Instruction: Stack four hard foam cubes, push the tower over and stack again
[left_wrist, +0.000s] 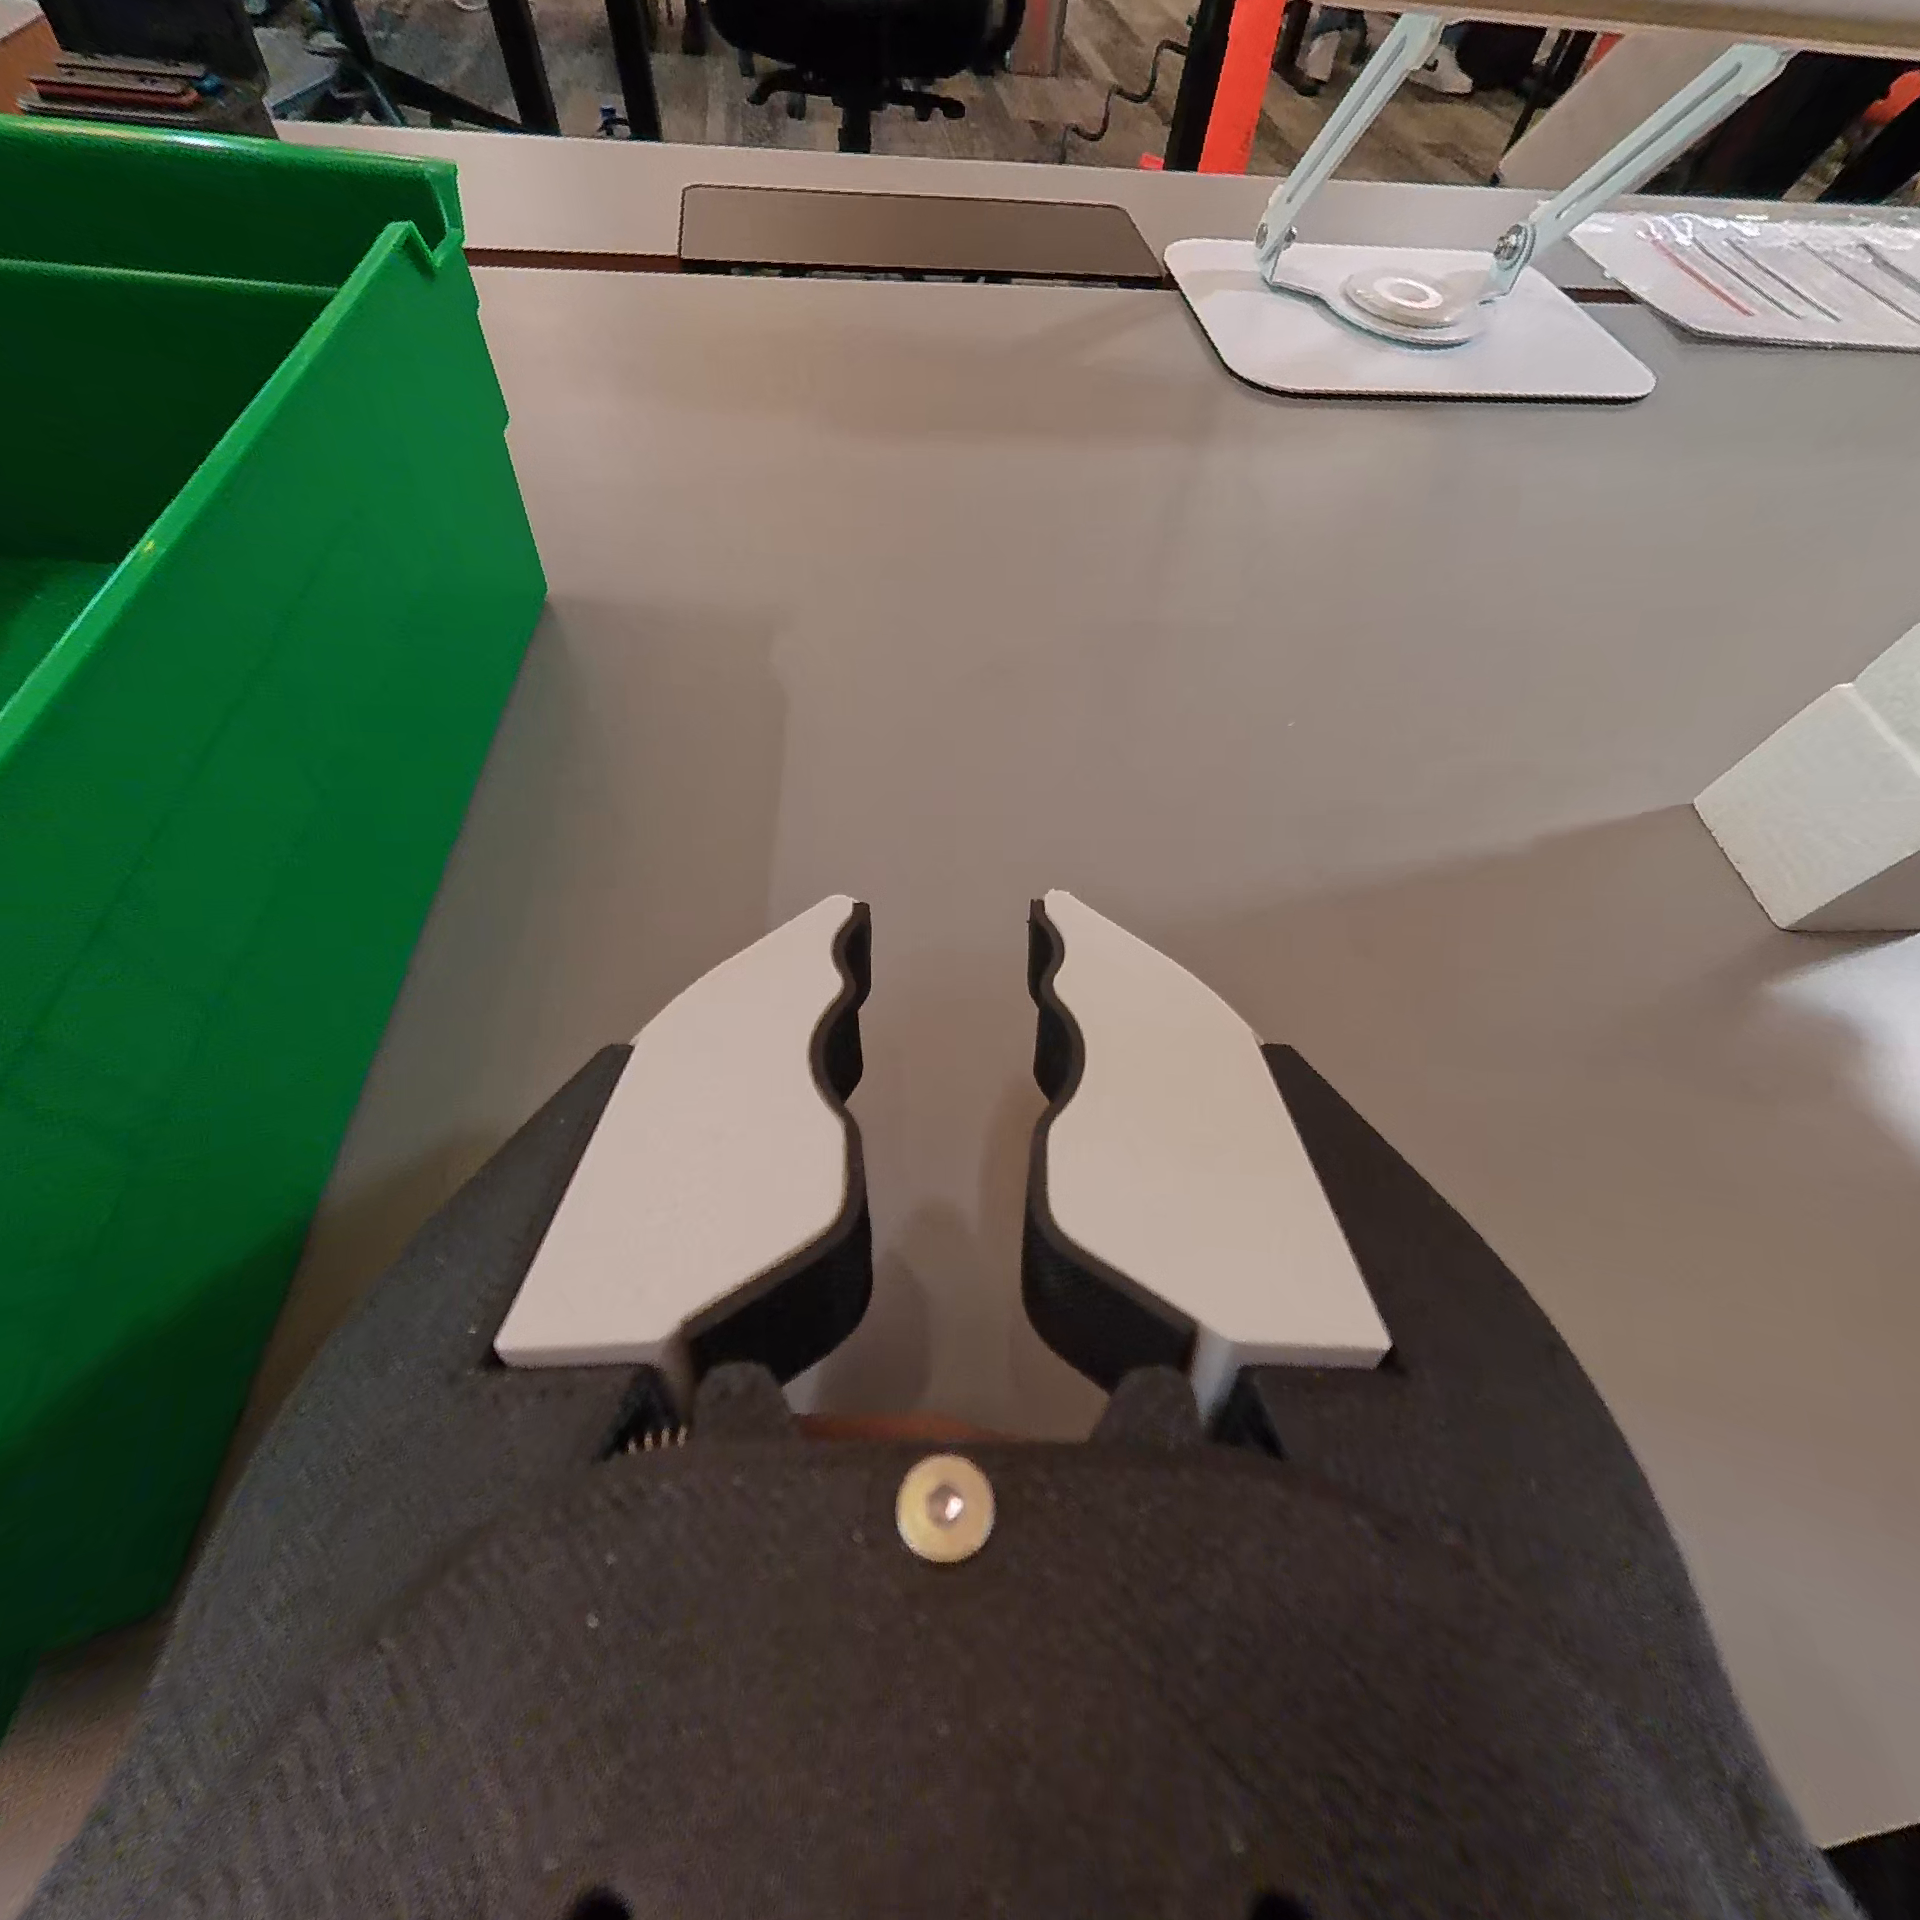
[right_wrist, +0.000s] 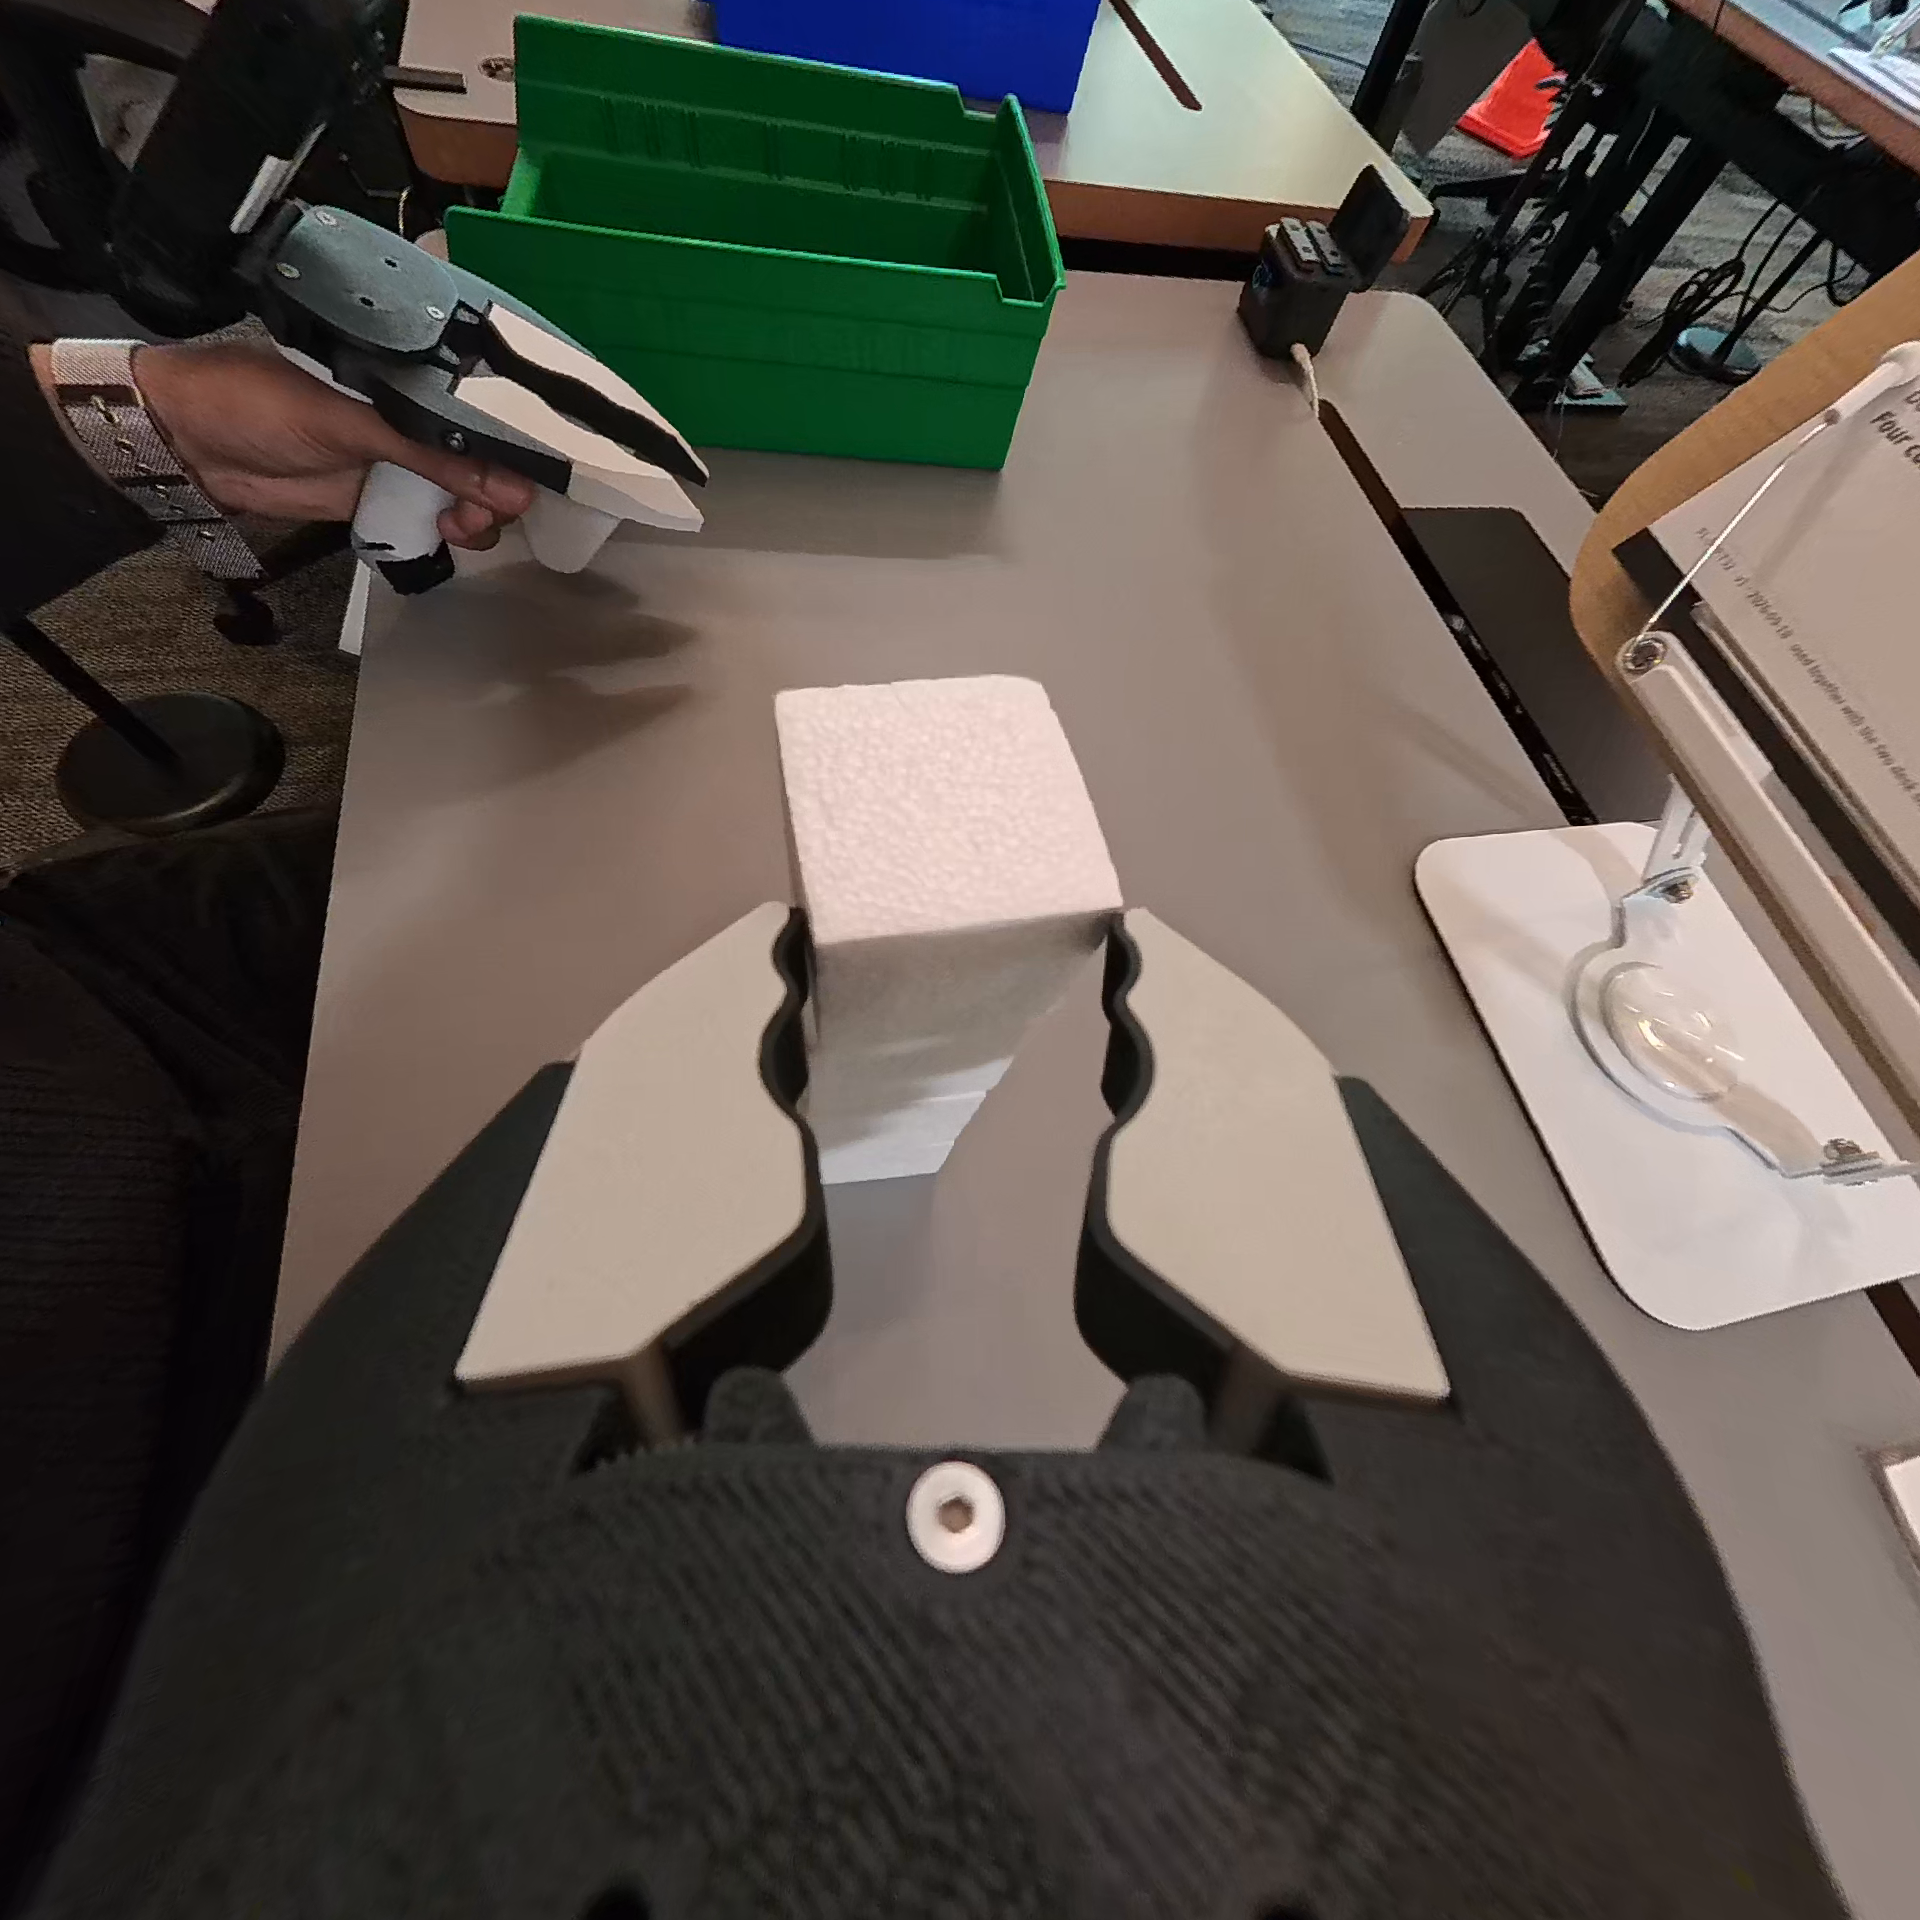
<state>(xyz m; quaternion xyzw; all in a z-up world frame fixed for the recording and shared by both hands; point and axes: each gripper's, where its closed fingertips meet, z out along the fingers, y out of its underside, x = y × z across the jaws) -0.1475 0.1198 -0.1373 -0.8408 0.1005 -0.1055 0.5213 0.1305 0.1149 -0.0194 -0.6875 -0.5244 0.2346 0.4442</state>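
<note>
A white foam block (right_wrist: 935, 810) stands on the grey table (right_wrist: 1247, 623). My right gripper (right_wrist: 956, 925) is open wide, and its fingertips flank the block's near end, one on each side. Whether they press on it I cannot tell. My left gripper (left_wrist: 948, 914) is open and empty, a little above the table beside a green bin (left_wrist: 260, 727). In the right wrist view it (right_wrist: 698, 497) is held in a hand at the far left, in front of the bin (right_wrist: 748, 343). The block's corner shows at the right edge of the left wrist view (left_wrist: 1829, 821).
A white stand base with a metal arm (right_wrist: 1558, 1039) sits at the right, also in the left wrist view (left_wrist: 1403, 322). A black device with a cable (right_wrist: 1299, 281) is at the far table edge. A blue bin (right_wrist: 904, 31) stands behind the green one. Tip to tip, the grippers are about 30 centimetres apart.
</note>
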